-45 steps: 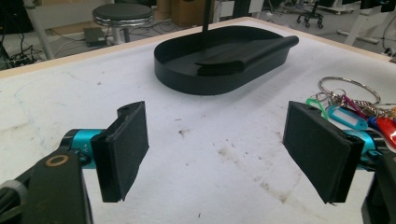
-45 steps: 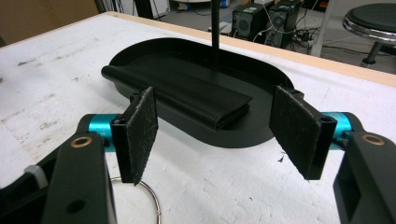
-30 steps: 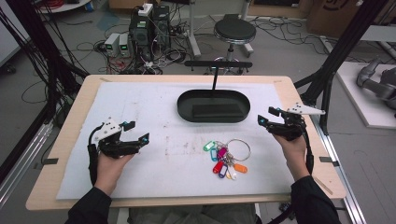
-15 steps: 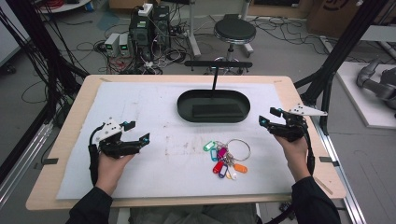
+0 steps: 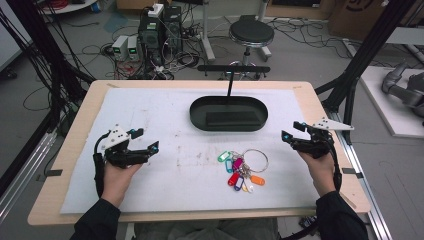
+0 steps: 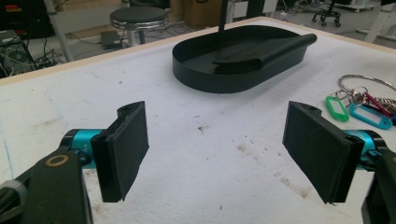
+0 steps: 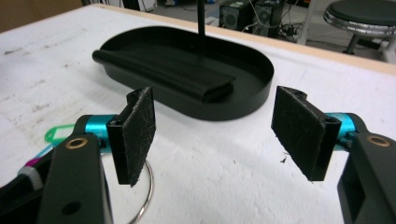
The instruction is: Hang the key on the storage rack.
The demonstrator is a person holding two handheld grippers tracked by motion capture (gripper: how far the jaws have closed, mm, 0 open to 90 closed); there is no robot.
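A bunch of keys with several coloured tags on a metal ring (image 5: 241, 169) lies on the white mat, in front of a black oval tray (image 5: 194, 113). My left gripper (image 5: 145, 139) is held open over the mat's left side, well left of the keys. My right gripper (image 5: 292, 131) is open at the right, just right of the key ring. In the left gripper view the gripper (image 6: 215, 154) is empty, with the tags (image 6: 359, 111) at far right. In the right gripper view the gripper (image 7: 215, 126) is empty above the ring (image 7: 145, 193).
The tray (image 6: 210, 79) holds a black folded pad (image 7: 187, 79), and a thin black post with a crossbar (image 5: 233, 69) rises behind it. The table's wooden edge (image 5: 320, 107) frames the mat. A stool (image 5: 251, 33), cables and boxes sit on the floor beyond.
My right gripper has drifted slightly to the right and nearer the table's front edge. The left gripper and the keys have not moved.
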